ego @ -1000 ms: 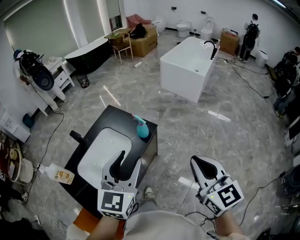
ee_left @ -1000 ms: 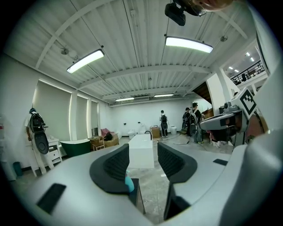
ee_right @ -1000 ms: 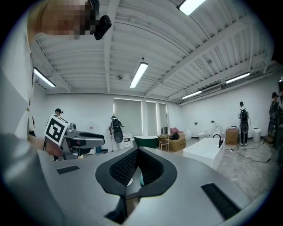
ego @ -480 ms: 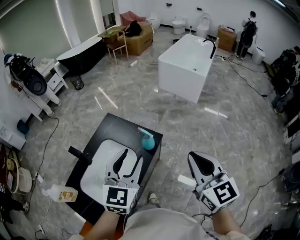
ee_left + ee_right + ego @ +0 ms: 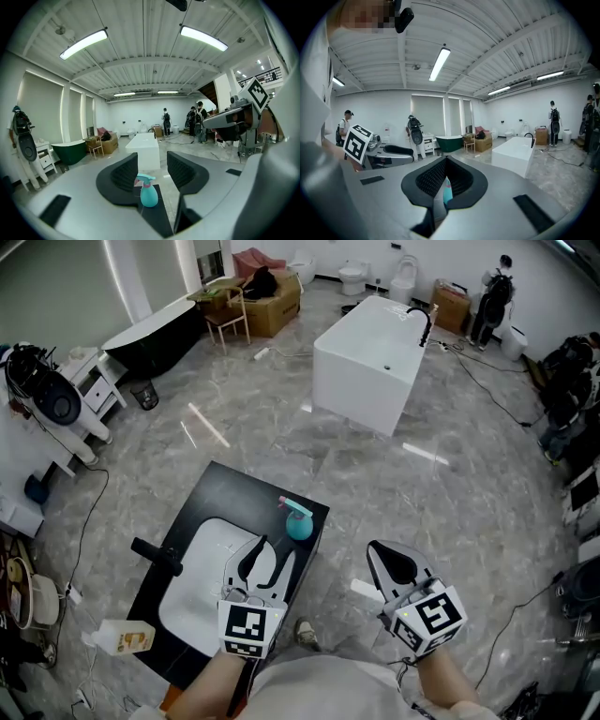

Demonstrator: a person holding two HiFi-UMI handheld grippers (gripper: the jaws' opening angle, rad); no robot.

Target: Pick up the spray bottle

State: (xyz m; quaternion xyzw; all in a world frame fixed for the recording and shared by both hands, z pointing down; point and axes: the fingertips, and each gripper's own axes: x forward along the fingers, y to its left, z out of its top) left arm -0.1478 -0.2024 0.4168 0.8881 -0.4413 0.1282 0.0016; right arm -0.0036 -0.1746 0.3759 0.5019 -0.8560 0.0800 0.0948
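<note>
Far left in the head view there's a white shelf rack (image 5: 80, 423) against the wall. A cream plastic bottle with an orange label (image 5: 122, 637) lies on the grey marble floor (image 5: 469, 502) below it.

Next over is the black desk (image 5: 234, 486) with a white sink basin (image 5: 192, 582) sunk into it and a black faucet (image 5: 156, 555) on its left side. The teal spray bottle with a pink collar (image 5: 298, 521) stands upright on the far right corner of the desk, just beside the basin's rim. Nothing's touching it.

The left gripper (image 5: 274, 549) hangs over the right edge of the basin, pointing at the bottle. Its jaws are wide apart and empty. In the left gripper view the spray bottle (image 5: 149, 192) sits dead centre in the gap between the jaws, but it's out past the tips and clear of both pads.

The right gripper (image 5: 380, 554) is off to the right of the desk, over bare floor. Its jaws are closed tip to tip with nothing in them. The right gripper view shows a thin sliver of teal through the slit behind the tips, but I can't tell for sure what it is.

Further back, right of centre, there's a big white freestanding bathtub (image 5: 370, 362).
</note>
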